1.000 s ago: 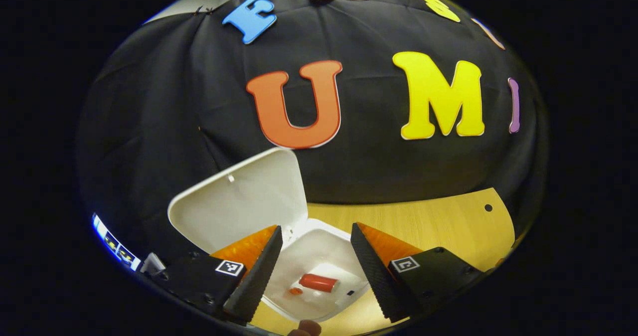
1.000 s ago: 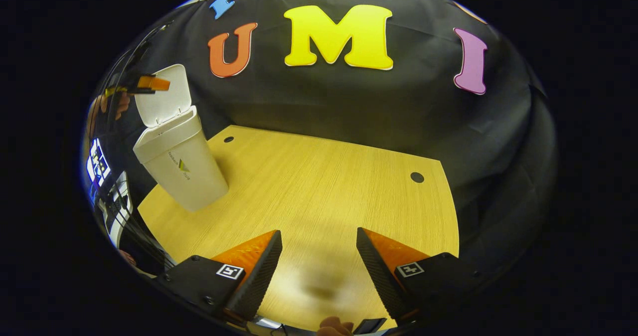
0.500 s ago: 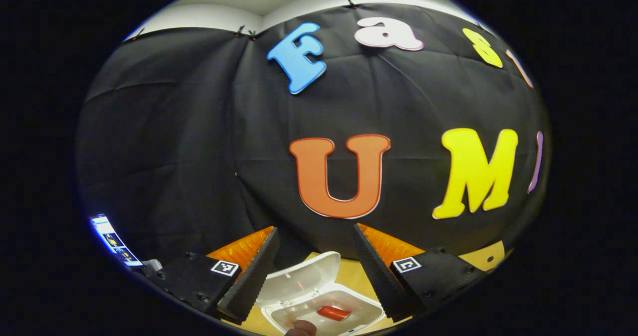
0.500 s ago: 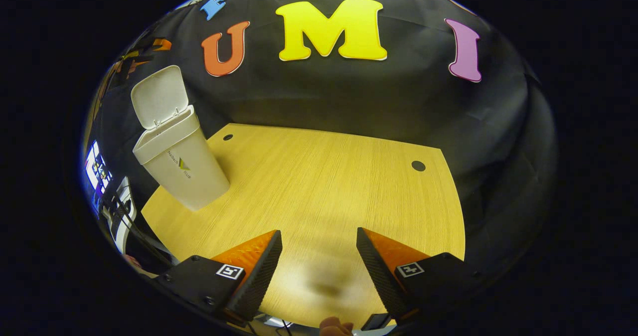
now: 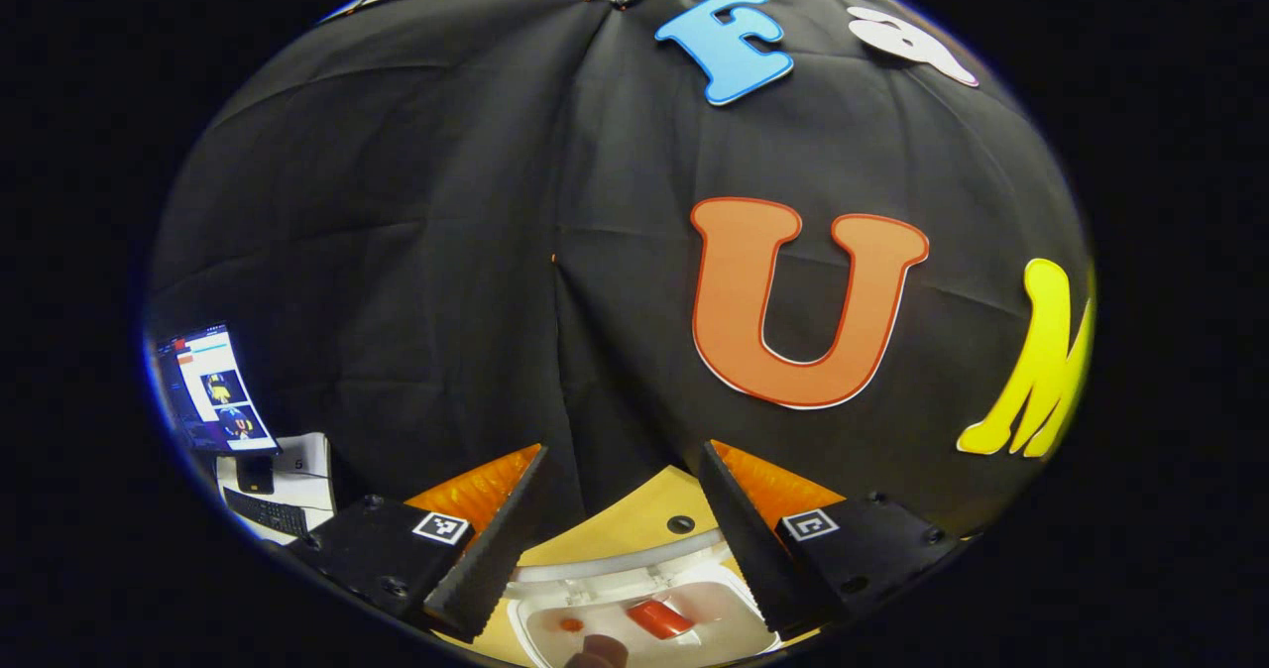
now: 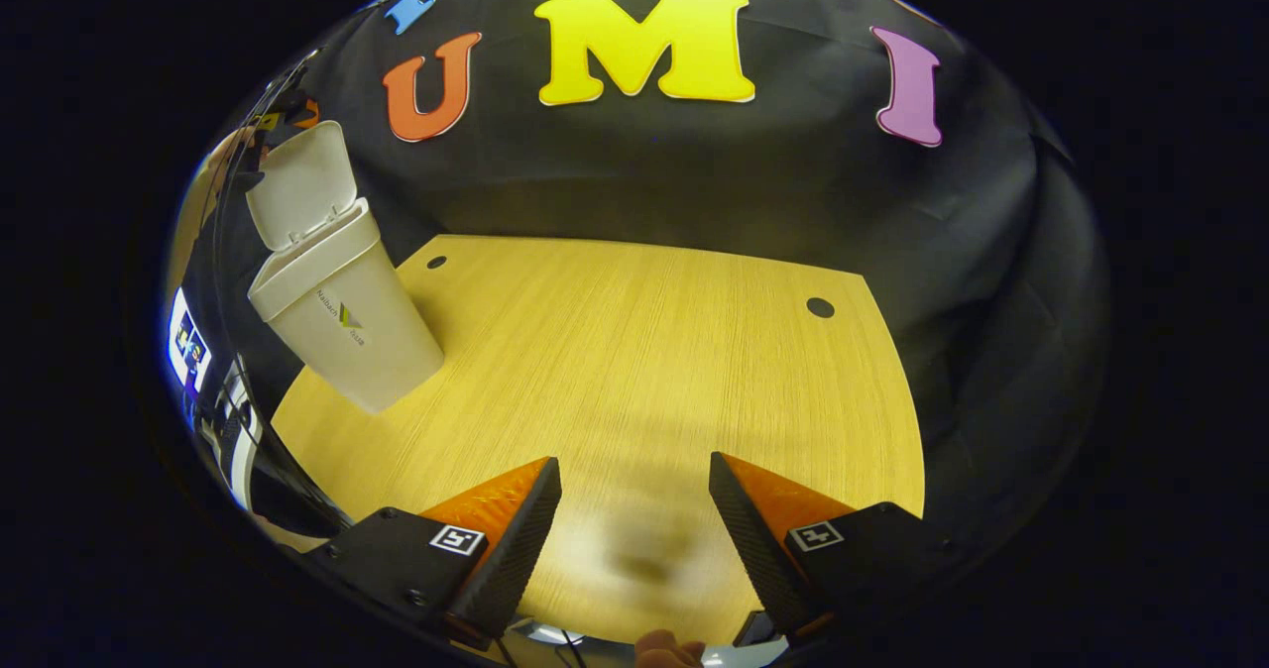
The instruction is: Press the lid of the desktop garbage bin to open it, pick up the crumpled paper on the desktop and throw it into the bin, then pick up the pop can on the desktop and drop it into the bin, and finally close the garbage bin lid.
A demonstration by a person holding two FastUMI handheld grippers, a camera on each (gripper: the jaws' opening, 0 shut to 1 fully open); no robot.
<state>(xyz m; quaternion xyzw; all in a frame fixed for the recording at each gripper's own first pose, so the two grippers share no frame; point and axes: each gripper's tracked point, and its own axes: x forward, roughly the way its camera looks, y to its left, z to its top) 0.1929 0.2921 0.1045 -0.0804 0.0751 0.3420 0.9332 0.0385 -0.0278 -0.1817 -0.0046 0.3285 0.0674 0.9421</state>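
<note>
The white bin [image 6: 342, 316] stands at the table's left with its lid [image 6: 302, 182] raised. In the left gripper view I look down into the bin [image 5: 734, 638], where a red pop can [image 5: 659, 616] lies on the bottom beside a small orange bit [image 5: 570, 624]. The lid's edge [image 5: 615, 564] shows just beyond the opening. My left gripper [image 5: 623, 465] hovers open above the bin with nothing between its fingers, and it also appears behind the lid's top [image 6: 288, 113]. My right gripper [image 6: 634, 465] is open and empty over the table's near side.
The wooden table [image 6: 644, 351] has small round holes near its back corners [image 6: 820, 306]. Black cloth walls close off the back and sides. A lit monitor [image 5: 208, 390] and a keyboard [image 5: 263, 514] stand off to the left, beyond the booth.
The left gripper has risen and swung towards the back of the bin, so the lid now shows edge-on below it. The right gripper has hardly moved. The can stays in the bin.
</note>
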